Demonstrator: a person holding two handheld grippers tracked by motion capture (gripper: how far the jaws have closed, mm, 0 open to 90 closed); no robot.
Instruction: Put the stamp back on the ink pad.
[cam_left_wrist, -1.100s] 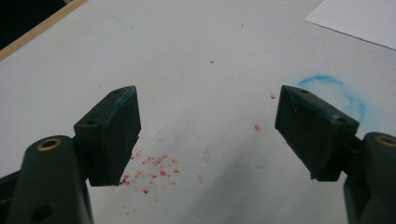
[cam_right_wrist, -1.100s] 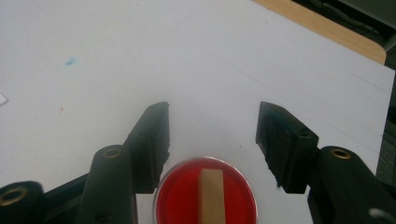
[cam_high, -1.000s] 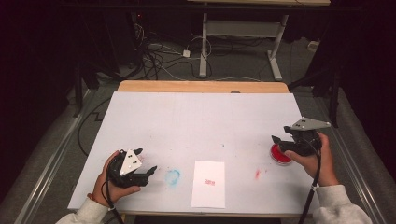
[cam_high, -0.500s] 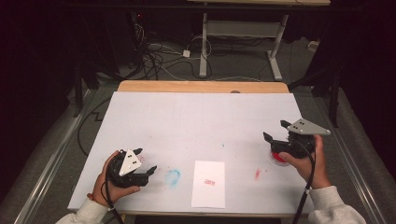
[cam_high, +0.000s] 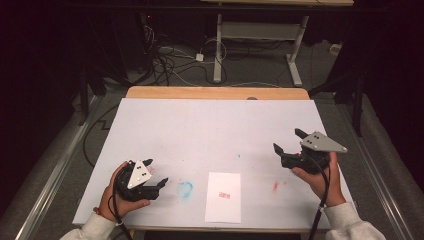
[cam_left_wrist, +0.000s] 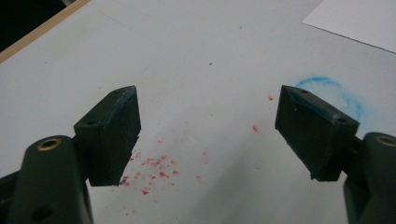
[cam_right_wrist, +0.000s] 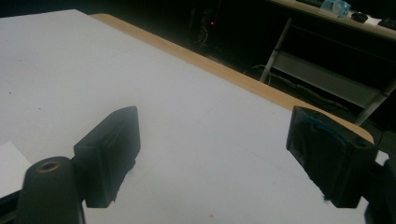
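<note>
My left gripper rests low at the table's front left, held in a hand, its jaws wide open and pointing right. In the left gripper view the left gripper has nothing between its jaws, only red specks and a blue ring smear on the white surface below. My right gripper is held above the right side of the white table, jaws wide apart and pointing left and away. The right gripper is empty in its own view too.
A white paper sheet with a small red mark lies near the front edge, between a blue ring smear and a red smear. A wooden strip borders the far edge. Cables and a desk frame lie beyond.
The right gripper has moved left and a little forward over the table. The round red thing seen beside it earlier is now out of sight behind the hand. The left gripper has stayed put.
</note>
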